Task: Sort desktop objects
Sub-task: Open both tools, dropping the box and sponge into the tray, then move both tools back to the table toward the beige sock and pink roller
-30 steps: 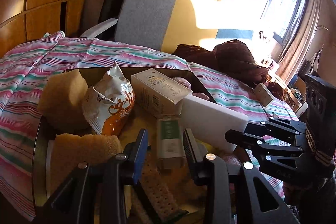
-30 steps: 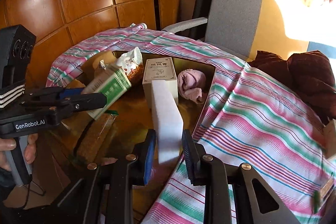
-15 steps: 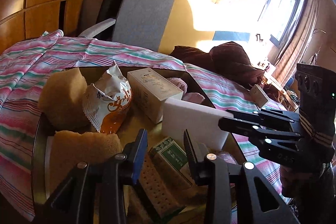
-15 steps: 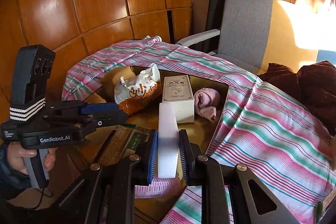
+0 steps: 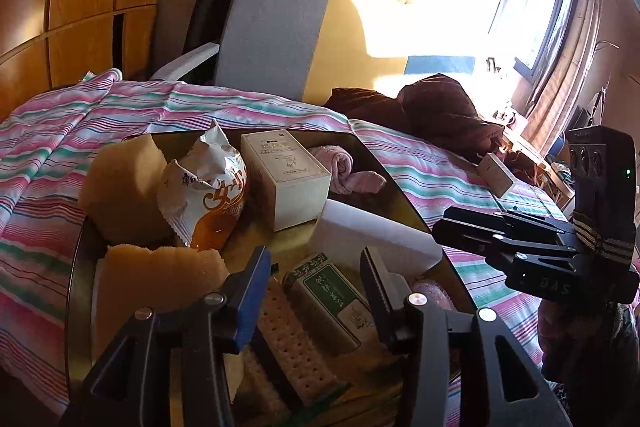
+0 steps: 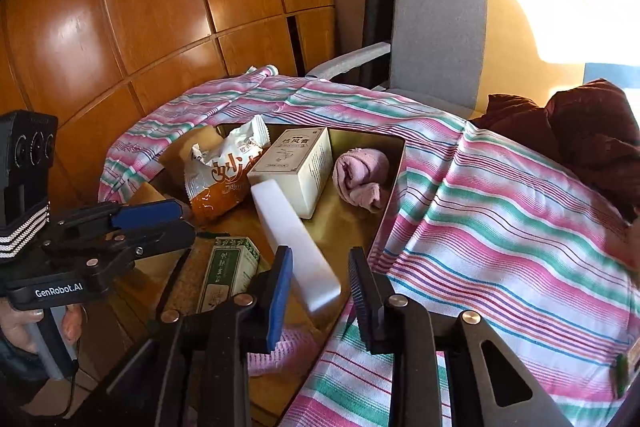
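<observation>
Released since a moment ago, white foam block [image 6: 294,239] lies on glossy table [image 6: 340,227]; both tools gape wide.

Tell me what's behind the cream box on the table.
Behind the cream box the table's bare rim and striped cloth show; a rolled pink towel lies beside it. Anything directly behind is hidden.

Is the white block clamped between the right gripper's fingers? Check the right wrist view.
No, the right gripper stands open and the white block lies loose between its spread fingers, touching neither.
</observation>
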Available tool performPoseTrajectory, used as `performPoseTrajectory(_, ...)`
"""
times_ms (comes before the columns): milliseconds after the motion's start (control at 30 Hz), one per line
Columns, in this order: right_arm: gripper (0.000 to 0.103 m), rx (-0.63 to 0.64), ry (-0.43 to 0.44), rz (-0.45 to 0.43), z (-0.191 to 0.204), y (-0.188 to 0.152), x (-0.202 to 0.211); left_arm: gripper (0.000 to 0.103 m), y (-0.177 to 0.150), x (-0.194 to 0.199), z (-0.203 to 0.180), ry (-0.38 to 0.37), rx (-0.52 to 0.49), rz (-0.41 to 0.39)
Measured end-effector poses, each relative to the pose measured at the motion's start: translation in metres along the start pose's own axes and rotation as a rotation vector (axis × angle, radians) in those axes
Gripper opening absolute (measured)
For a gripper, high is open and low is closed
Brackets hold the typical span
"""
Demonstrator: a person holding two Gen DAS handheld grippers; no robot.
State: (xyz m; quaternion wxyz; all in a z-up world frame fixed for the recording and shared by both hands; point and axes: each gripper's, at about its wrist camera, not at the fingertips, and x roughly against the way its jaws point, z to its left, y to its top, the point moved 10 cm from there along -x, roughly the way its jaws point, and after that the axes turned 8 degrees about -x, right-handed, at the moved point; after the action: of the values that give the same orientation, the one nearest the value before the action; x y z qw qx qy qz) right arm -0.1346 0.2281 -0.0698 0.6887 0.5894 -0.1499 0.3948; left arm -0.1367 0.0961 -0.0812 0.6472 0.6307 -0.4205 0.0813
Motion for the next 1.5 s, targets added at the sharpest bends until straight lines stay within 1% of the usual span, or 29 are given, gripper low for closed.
performPoseTrajectory(100,0.035,-0.048,0.008,-0.021,-0.007,-0.003,0.008,0.051,-0.001,0.002,-0.003,0.017,-0.012,-0.004)
performPoseTrajectory(233,0.04,-0.133,0.01,-0.048,-0.019,-0.013,0.019,0.052,-0.004,0.005,-0.006,0.047,-0.032,-0.005)
performPoseTrajectory(367,0.042,-0.212,-0.004,-0.076,-0.031,-0.029,0.033,0.052,-0.007,0.008,-0.008,0.107,-0.054,-0.008)
performPoseTrajectory(533,0.05,-0.281,-0.043,-0.101,-0.047,-0.053,0.052,0.052,-0.014,0.009,-0.011,0.181,-0.073,0.011)
performPoseTrajectory(700,0.053,-0.306,-0.115,-0.108,-0.062,-0.075,0.066,0.052,-0.018,0.016,-0.016,0.24,-0.098,0.009)
performPoseTrajectory(800,0.055,-0.306,-0.154,-0.119,-0.069,-0.083,0.074,0.053,-0.016,0.021,-0.023,0.239,-0.107,-0.001)
performPoseTrajectory(900,0.058,-0.312,-0.183,-0.125,-0.075,-0.089,0.081,0.055,-0.013,0.028,-0.032,0.237,-0.126,-0.019)
performPoseTrajectory(1067,0.06,-0.321,-0.23,-0.136,-0.086,-0.097,0.091,0.056,-0.009,0.032,-0.051,0.278,-0.189,-0.022)
performPoseTrajectory(1200,0.061,-0.326,-0.28,-0.145,-0.097,-0.103,0.099,0.056,-0.006,0.032,-0.066,0.259,-0.21,-0.023)
performPoseTrajectory(1333,0.063,-0.323,-0.36,-0.146,-0.11,-0.107,0.107,0.056,0.003,0.035,-0.085,0.205,-0.225,-0.06)
performPoseTrajectory(1433,0.066,-0.333,-0.411,-0.147,-0.122,-0.112,0.114,0.056,0.008,0.027,-0.101,0.151,-0.222,-0.046)
performPoseTrajectory(1500,0.066,-0.343,-0.434,-0.151,-0.13,-0.115,0.118,0.056,0.01,0.019,-0.113,0.136,-0.235,-0.028)
